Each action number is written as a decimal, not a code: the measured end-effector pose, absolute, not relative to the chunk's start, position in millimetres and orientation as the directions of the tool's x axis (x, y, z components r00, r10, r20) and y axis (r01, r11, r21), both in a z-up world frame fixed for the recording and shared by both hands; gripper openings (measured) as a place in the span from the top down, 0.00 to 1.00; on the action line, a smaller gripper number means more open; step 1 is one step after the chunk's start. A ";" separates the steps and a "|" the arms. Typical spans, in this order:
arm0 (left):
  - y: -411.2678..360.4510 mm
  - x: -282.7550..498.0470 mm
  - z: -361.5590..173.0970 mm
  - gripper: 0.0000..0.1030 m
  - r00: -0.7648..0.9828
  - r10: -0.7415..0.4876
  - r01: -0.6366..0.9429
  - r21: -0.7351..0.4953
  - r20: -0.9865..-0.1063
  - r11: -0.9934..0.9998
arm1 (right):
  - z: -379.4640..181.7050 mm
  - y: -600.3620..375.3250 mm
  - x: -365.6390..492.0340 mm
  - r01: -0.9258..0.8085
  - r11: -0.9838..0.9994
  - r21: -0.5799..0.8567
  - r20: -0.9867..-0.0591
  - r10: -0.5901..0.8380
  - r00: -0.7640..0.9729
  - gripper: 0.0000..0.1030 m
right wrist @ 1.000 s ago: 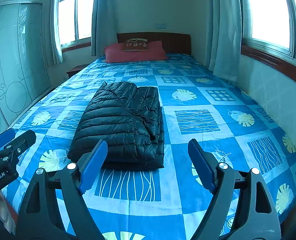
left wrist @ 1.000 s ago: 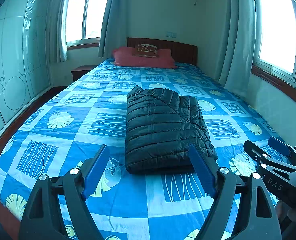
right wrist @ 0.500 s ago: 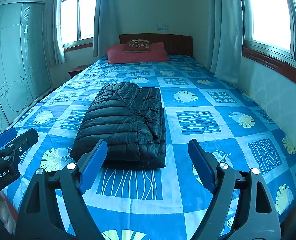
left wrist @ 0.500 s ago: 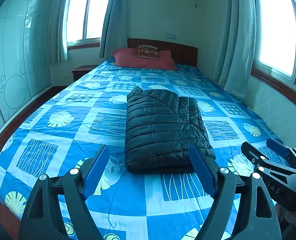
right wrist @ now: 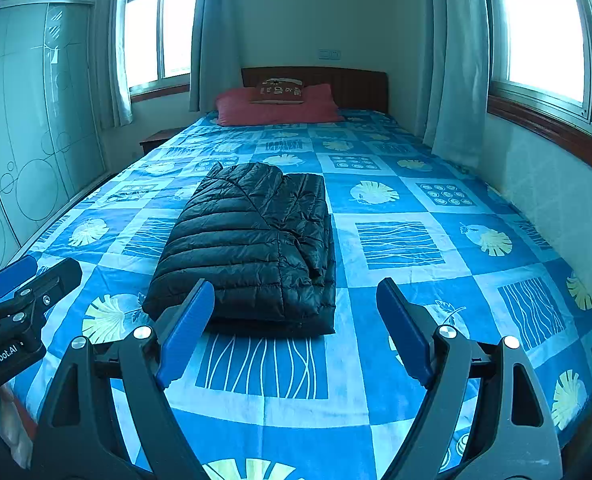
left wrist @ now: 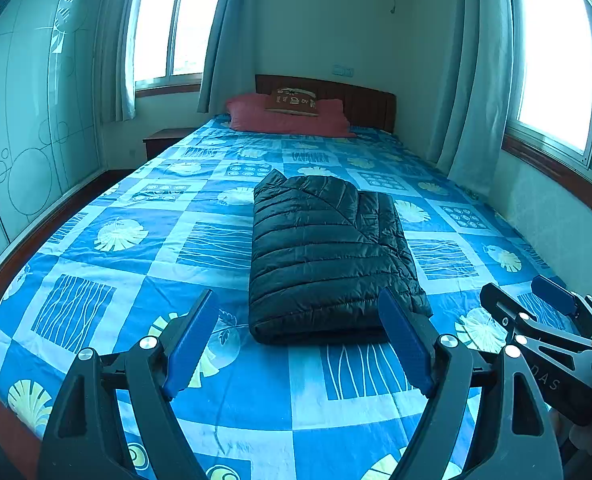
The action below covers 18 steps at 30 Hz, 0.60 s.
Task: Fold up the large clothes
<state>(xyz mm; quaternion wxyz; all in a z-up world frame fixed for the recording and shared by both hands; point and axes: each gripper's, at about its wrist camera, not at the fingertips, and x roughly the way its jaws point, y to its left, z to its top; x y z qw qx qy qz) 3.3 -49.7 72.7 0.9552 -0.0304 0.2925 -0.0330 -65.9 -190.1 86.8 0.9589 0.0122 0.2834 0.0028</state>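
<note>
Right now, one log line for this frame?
black puffer jacket: folded on bed | left claw: open, empty | right claw: open, empty

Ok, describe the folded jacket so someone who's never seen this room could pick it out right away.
Start at the bed with its blue patterned cover, headboard at the far wall. On the cover's near half lies the black quilted puffer jacket, folded into a thick rectangle. It is the only dark, shiny thing there; the red pillow sits far off by the headboard.
</note>
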 end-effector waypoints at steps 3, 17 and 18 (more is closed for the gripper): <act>-48.3 3.8 72.4 0.22 0.825 -0.081 0.043 -0.081 -0.560 0.996 | 86.3 -189.4 -66.1 0.002 1.000 0.027 -0.545 0.013 0.838 0.19; -47.8 4.9 70.4 0.22 0.820 -0.073 0.032 -0.083 -0.567 0.996 | 84.6 -186.0 -65.8 -0.003 1.000 0.028 -0.545 0.018 0.838 0.19; -47.7 4.9 70.5 0.22 0.820 -0.071 0.029 -0.083 -0.567 0.996 | 84.3 -185.4 -65.5 -0.003 1.000 0.028 -0.545 0.018 0.838 0.19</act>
